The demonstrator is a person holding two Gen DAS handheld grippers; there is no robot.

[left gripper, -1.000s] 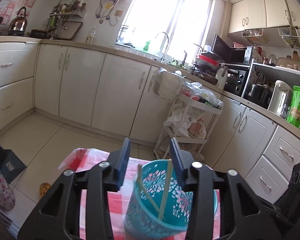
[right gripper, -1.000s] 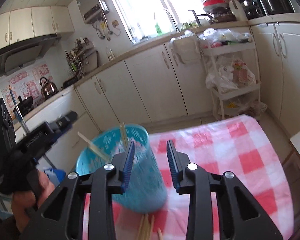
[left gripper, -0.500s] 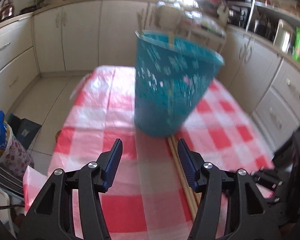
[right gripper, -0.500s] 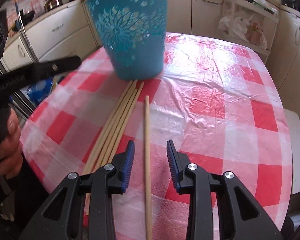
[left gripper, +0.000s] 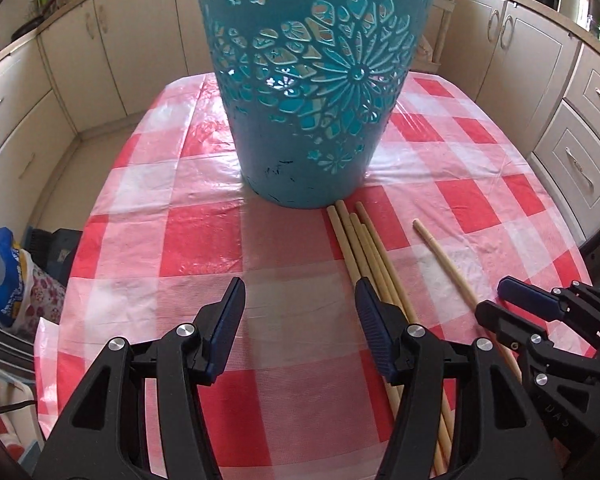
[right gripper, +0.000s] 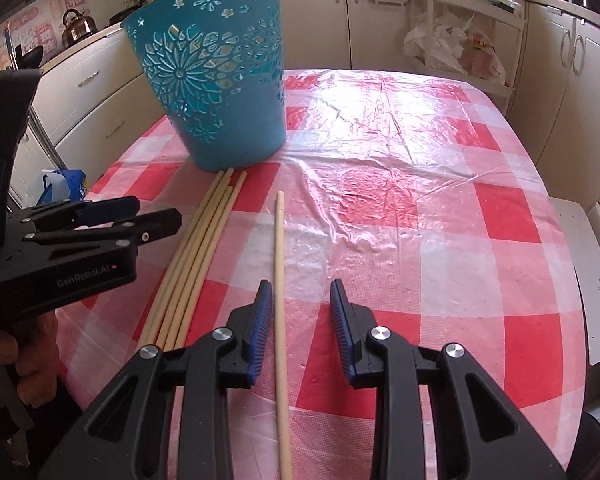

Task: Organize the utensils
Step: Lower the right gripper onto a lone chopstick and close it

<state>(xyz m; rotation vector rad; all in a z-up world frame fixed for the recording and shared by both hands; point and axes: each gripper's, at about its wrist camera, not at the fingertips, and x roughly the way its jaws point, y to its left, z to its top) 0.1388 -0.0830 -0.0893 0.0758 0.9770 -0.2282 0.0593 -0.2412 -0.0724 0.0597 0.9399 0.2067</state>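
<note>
Single pale wooden chopstick (right gripper: 279, 280), before the teal perforated plastic bin (right gripper: 216, 92): light, stiff, rolls. Your right gripper (right gripper: 298, 312), closing, straddles it unpinched; pinch mid-shaft.

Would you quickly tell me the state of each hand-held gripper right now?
Left hand-held gripper: open, holding nothing.
Right hand-held gripper: open, jaws closing around the single chopstick, not yet gripping it.

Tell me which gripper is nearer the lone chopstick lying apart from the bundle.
Right. The right gripper straddles the lone chopstick, jaws closing, not yet touching; the left gripper hangs beyond the bundle.
</note>
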